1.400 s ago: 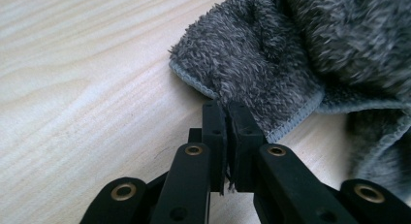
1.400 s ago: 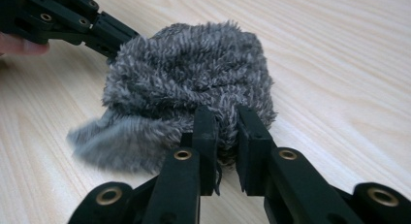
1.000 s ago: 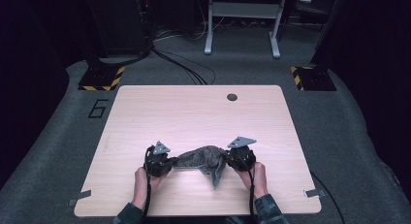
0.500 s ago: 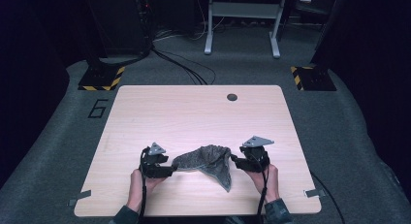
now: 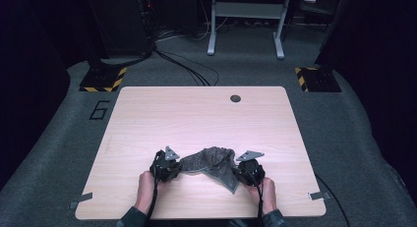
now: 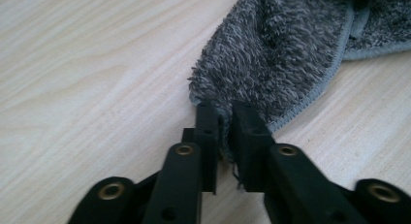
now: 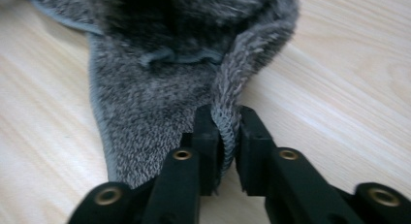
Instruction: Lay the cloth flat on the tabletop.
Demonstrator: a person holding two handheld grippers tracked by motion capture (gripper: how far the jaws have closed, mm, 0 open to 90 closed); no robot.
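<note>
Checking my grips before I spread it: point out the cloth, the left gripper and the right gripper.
cloth (image 5: pixel 209 160), high view, on its bunched middle.
left gripper (image 6: pixel 224 122), left gripper view, midway between its tips, shut on the cloth's corner.
right gripper (image 7: pixel 227 124), right gripper view, midway between its tips, shut on a hemmed fold.

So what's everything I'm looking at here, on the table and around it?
Towel: one, grey, fluffy, bunched near the table's front edge, held between the two grippers.
Table: one, light wood, mid-room.
Round hole cover: one, dark, near the table's far edge.
Floor stands: two, black with yellow-black striped edges, beyond the table's far corners.
Metal frame: one, pale grey, at the back.
Cables: several, black, on the carpet behind the table.
Number 6: one, dark, marked on the carpet left of the table.
Left gripper: one, black, clamped on the towel's corner.
Right gripper: one, black, clamped on the towel's hem.
Hands: two, at the bottom edge.
</note>
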